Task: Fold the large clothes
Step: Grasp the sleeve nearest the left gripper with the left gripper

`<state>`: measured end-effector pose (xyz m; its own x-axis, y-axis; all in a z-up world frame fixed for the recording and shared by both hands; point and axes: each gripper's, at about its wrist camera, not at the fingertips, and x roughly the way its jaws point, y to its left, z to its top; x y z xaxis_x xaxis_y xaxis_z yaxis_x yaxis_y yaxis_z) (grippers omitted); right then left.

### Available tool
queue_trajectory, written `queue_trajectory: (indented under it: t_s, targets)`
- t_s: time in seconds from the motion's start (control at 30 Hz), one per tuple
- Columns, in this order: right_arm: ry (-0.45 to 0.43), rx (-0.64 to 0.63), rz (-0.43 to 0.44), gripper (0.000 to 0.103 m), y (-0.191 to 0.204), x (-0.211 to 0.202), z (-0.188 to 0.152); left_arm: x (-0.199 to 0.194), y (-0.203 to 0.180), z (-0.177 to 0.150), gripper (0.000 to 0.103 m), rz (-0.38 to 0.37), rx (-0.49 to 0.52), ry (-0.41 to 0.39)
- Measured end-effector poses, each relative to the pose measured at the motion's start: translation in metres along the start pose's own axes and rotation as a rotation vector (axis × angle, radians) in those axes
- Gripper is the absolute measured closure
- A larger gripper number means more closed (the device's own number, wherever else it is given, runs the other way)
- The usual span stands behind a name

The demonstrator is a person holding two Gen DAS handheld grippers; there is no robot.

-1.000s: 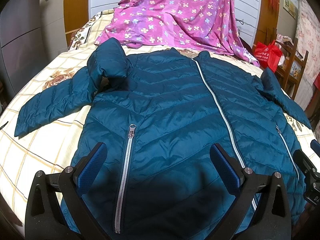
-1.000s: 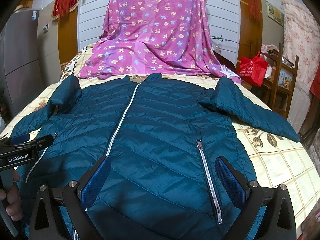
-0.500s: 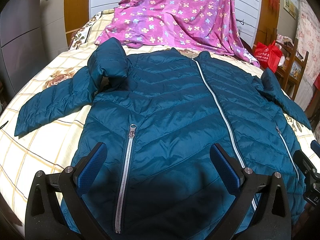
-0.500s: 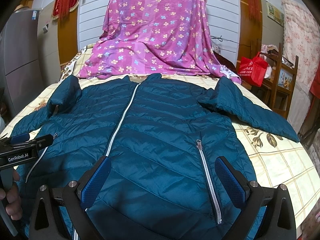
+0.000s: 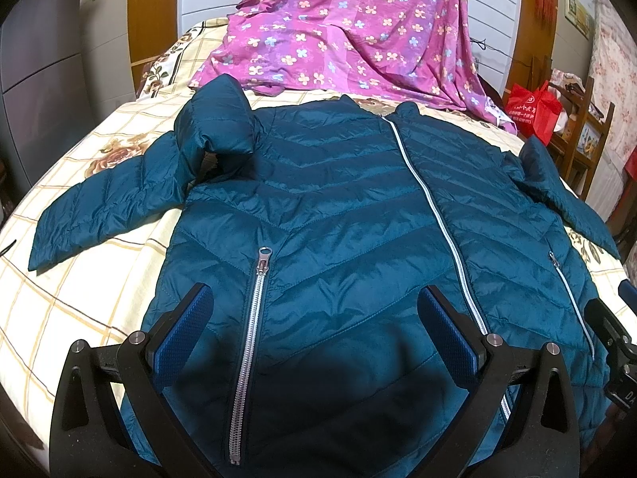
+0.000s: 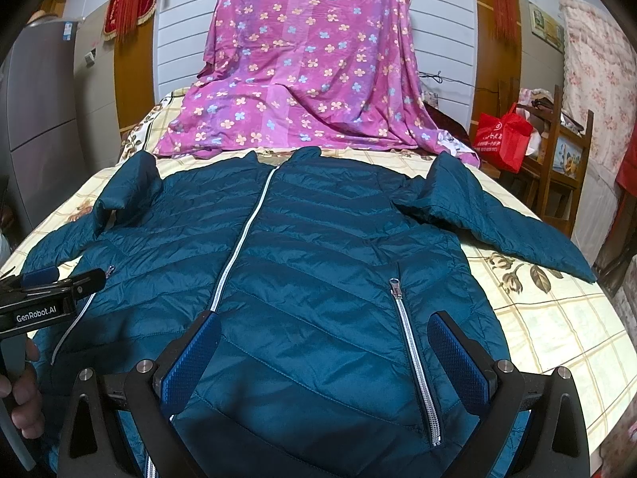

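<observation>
Left gripper (image 5: 314,318) spread wide, blue pads (image 5: 181,330) apart and gripping nothing, poised over the hem end of the teal puffer jacket (image 5: 338,215). One pocket zipper (image 5: 251,342) runs right between its fingers. Right gripper (image 6: 324,352) just as wide, also holding nothing, above the jacket's other front panel, with the second pocket zipper (image 6: 414,362) beside its right pad. In the right wrist view the left gripper pokes in from the left edge, a hand (image 6: 24,398) wrapped round its handle. The jacket lies front up, zipped, spread flat across the bed (image 5: 59,298), hem at the near edge, collar toward the far edge, both sleeves (image 6: 497,223) angling out toward the sides. Beyond the collar, a pink floral sheet (image 6: 306,67) drapes down onto the bed. A red bag (image 6: 503,137) sits past the right edge.
</observation>
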<state>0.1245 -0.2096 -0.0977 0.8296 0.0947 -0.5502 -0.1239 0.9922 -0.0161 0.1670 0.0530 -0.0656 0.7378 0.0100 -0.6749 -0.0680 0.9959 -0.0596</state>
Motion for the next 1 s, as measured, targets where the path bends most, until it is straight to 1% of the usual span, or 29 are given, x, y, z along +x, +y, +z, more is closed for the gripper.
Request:
queue_trajectory:
  t_s: [0.37,0.43,0.5,0.53,0.6,0.67,0.7,0.73,0.77,0.8,0.87,0.9,0.93,0.97,1.0]
  targets:
    - [0.003,0.006,0.000,0.000,0.000,0.001,0.000,0.003,0.002,-0.002,0.000,0.012,0.003,0.001]
    - [0.004,0.011,-0.003,0.000,-0.002,0.002,0.001,0.006,0.008,0.000,0.000,0.028,-0.004,0.005]
    - [0.009,0.021,-0.005,0.000,-0.004,0.003,0.001,0.006,0.022,0.005,0.000,0.052,-0.040,-0.005]
    - [0.011,0.026,-0.003,0.000,-0.006,0.003,0.002,0.002,0.037,0.011,0.000,0.063,-0.075,-0.017]
    - [0.013,0.038,0.002,0.000,-0.010,0.004,0.002,-0.003,0.059,0.021,0.000,0.087,-0.112,-0.030]
    - [0.012,0.042,0.009,0.000,-0.013,0.003,0.002,-0.008,0.092,0.034,0.000,0.163,-0.133,-0.039]
    - [0.009,0.043,0.015,0.000,-0.015,0.001,0.002,-0.008,0.112,0.040,0.000,0.199,-0.143,-0.031]
    - [0.008,0.043,0.019,0.000,-0.016,0.000,0.002,-0.007,0.124,0.041,0.000,0.210,-0.150,-0.026]
    - [0.009,0.045,0.024,0.000,-0.017,0.000,0.002,-0.005,0.144,0.043,0.000,0.237,-0.166,-0.015]
    - [0.008,0.048,0.028,0.000,-0.018,-0.001,0.001,-0.001,0.163,0.044,0.000,0.273,-0.182,-0.005]
    - [0.004,0.055,0.034,0.000,-0.020,-0.002,0.002,0.012,0.214,0.043,0.000,0.364,-0.224,0.033]
    - [0.002,0.061,0.038,0.000,-0.022,-0.003,0.002,0.016,0.230,0.042,0.000,0.386,-0.239,0.050]
    - [0.003,0.065,0.040,0.000,-0.022,-0.003,0.002,0.023,0.258,0.039,0.000,0.429,-0.268,0.075]
    - [0.004,0.067,0.042,0.000,-0.023,-0.002,0.002,0.026,0.271,0.037,0.000,0.456,-0.274,0.079]
    - [0.006,0.069,0.045,0.000,-0.023,-0.002,0.002,0.032,0.293,0.035,0.000,0.494,-0.280,0.095]
